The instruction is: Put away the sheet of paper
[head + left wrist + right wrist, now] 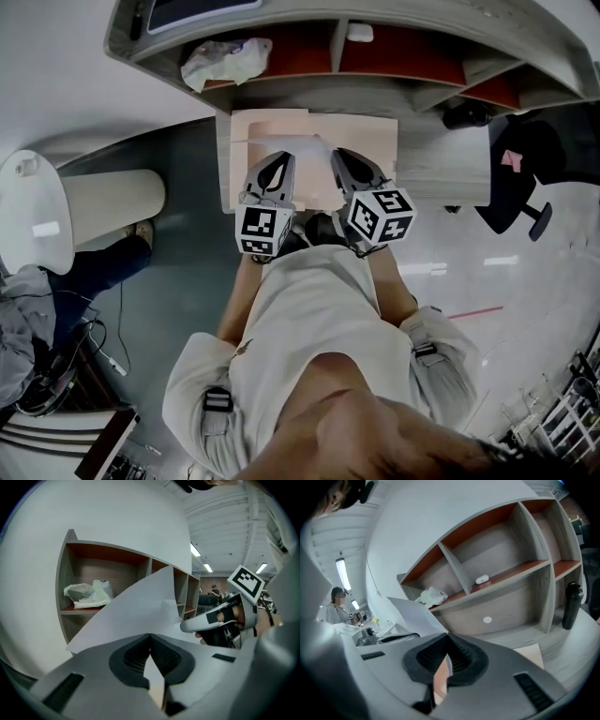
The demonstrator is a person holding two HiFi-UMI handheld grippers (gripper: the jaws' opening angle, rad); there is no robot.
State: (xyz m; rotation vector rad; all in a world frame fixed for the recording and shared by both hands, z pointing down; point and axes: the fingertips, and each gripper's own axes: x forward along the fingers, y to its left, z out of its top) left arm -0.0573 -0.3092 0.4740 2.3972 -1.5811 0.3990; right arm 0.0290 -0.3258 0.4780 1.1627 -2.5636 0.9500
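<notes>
In front of the shelf [511, 545], the left gripper [150, 637] and right gripper [449, 639] each had its jaws clamped on the sheet of paper [136, 613], apparently by its near edge. Holding both level, with the sheet taut, would likely let it slide in without buckling.

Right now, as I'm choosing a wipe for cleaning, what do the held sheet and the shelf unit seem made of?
The sheet looks like thin white matte paper: it bows and carries a crease. The shelf unit looks like laminated board, matte: pale grey wood-grain faces, reddish-brown inner panels; solid wood cannot be ruled out.
</notes>
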